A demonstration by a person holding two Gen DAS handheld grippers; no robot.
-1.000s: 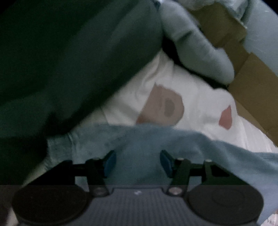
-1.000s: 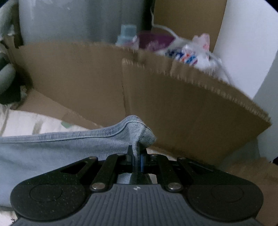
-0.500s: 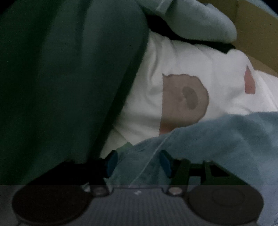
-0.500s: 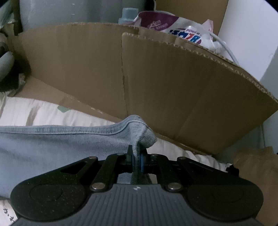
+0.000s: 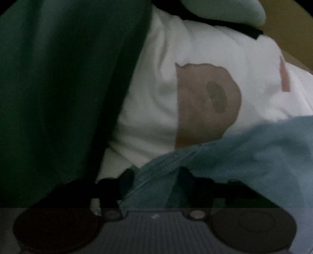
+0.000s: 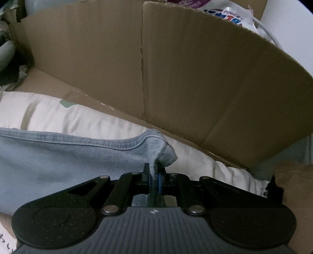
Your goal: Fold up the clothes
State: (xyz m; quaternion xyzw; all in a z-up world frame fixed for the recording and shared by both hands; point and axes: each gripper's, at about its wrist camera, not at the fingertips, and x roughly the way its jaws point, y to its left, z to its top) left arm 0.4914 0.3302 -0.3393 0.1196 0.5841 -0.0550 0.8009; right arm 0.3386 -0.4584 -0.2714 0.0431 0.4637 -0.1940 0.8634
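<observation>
Jeans (image 6: 58, 158) made of light blue denim lie spread over a white cloth (image 6: 82, 121), and their stitched edge runs across toward the right claw (image 6: 154, 180). That claw is pinched tight on a corner of the denim, so the corner sticks up in a little bump just past its fingers. In the left wrist view the same blue denim (image 5: 244, 156) lies low on the right side and reaches in between the two fingers of the left claw (image 5: 154, 181). Those fingers stand wide apart, and the picture is too dark and blurry to tell if they touch the cloth. Past the denim lies a white shirt (image 5: 152, 109) with a brown round print on it. A dark green cloth (image 5: 58, 88) fills the left side. Behind the right claw stands a brown cardboard box wall (image 6: 185, 78), with a plastic bag (image 6: 230, 13) peeking over its top edge.
</observation>
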